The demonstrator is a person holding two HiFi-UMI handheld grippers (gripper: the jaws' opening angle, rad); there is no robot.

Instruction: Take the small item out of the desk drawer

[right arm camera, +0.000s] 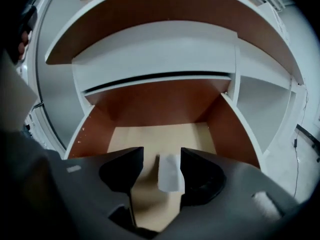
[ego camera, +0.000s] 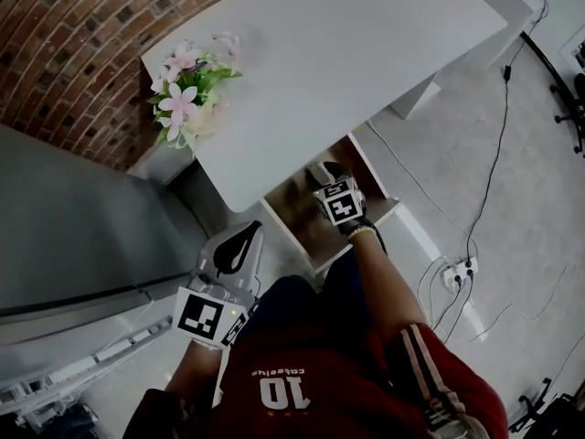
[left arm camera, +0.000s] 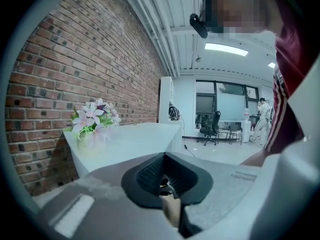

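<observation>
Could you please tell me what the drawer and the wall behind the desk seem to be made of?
Drawer: probably laminated board, judging by the smooth reddish-brown inner walls, white edges and paler matte floor. Wall: red-brown brick, rough, with visible mortar joints.

A dark red shirt [ego camera: 347, 373] is worn. A white "10" [ego camera: 283, 392] is printed on the shirt, and white stripes [ego camera: 419, 355] are seen on the shirt's sleeve. A pale bead bracelet [ego camera: 362, 233] is worn past that sleeve. The left gripper [ego camera: 245, 236] and the right gripper [ego camera: 320, 172] are made grey, each with a cube marked in black and white squares.
</observation>
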